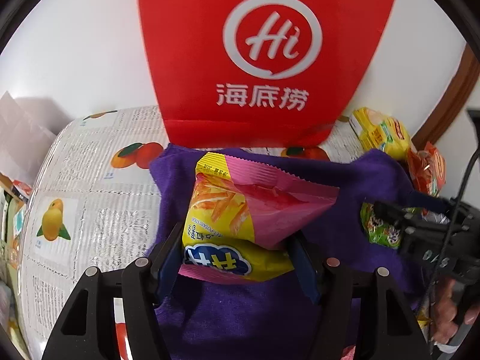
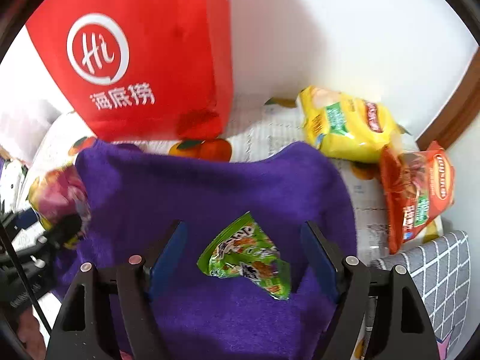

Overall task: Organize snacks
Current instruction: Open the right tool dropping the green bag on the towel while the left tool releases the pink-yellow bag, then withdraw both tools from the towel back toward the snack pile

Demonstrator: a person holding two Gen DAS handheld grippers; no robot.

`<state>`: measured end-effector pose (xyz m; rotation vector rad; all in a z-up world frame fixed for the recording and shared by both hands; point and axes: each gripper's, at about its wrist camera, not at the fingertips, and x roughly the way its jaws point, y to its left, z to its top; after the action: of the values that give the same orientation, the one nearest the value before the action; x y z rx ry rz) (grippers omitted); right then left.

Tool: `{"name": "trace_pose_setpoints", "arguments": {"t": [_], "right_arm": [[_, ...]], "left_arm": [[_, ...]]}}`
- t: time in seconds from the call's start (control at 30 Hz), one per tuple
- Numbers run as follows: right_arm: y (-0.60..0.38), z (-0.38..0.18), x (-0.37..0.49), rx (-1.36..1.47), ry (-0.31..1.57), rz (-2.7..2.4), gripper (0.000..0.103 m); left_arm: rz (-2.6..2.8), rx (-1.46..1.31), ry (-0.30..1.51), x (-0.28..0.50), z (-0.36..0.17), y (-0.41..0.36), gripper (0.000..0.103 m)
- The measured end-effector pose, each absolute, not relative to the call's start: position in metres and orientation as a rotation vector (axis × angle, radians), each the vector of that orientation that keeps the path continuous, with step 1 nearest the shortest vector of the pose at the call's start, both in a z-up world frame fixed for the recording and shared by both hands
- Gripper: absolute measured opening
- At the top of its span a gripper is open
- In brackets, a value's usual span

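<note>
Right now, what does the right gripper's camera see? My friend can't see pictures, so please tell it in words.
The right gripper hangs open over a small green snack packet lying on a purple cloth, its pads not touching it. Behind stands a red bag; a yellow snack bag and an orange one lie to the right.

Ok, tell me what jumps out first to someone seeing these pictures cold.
The big red bag with the white Hi logo stands at the back against the wall. In front of it lies a purple cloth. The left gripper is shut on a yellow and pink snack packet, while a small green packet lies on the cloth between the right gripper's open fingers.
</note>
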<state>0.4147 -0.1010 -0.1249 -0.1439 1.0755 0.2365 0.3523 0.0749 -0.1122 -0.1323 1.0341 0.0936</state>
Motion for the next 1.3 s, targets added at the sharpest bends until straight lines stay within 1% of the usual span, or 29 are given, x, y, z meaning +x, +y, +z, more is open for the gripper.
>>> {"name": "trace_pose_setpoints", "arguments": {"t": [0.3,0.43,0.53,0.57,0.6,0.67,1.0,1.3], "right_arm": [[-0.11,-0.103,0.41,-0.137,0.994,0.215,0.078],[-0.11,-0.1,0.41,-0.101,1.023,0.259,0.078],[-0.109,-0.095,0.407,-0.119,1.004,0.255,0.078],[-0.109,-0.095,0.406,-0.121,0.999,0.255,0.078],[-0.109,-0.093,0.405,-0.12,0.993,0.256,0.078],[-0.11,-0.089,0.404,-0.111,0.983,0.26,0.078],[-0.114,-0.062,0.391,-0.113,0.912,0.276,0.078],[-0.121,-0.043,0.354,-0.158,0.853,0.277,0.078]], "left_arm": [[0.09,-0.12,1.084,0.359,-0.121,0.072,0.064],[0.073,-0.131,1.096,0.36,-0.122,0.072,0.064],[0.06,-0.14,1.1,0.361,-0.122,0.072,0.065],[0.059,-0.143,1.105,0.361,-0.122,0.072,0.068],[0.053,-0.148,1.105,0.362,-0.121,0.072,0.074],[0.048,-0.156,1.091,0.36,-0.117,0.072,0.077],[0.052,-0.163,1.022,0.35,-0.098,0.072,0.077],[0.02,-0.168,0.996,0.347,-0.09,0.069,0.076]]}}
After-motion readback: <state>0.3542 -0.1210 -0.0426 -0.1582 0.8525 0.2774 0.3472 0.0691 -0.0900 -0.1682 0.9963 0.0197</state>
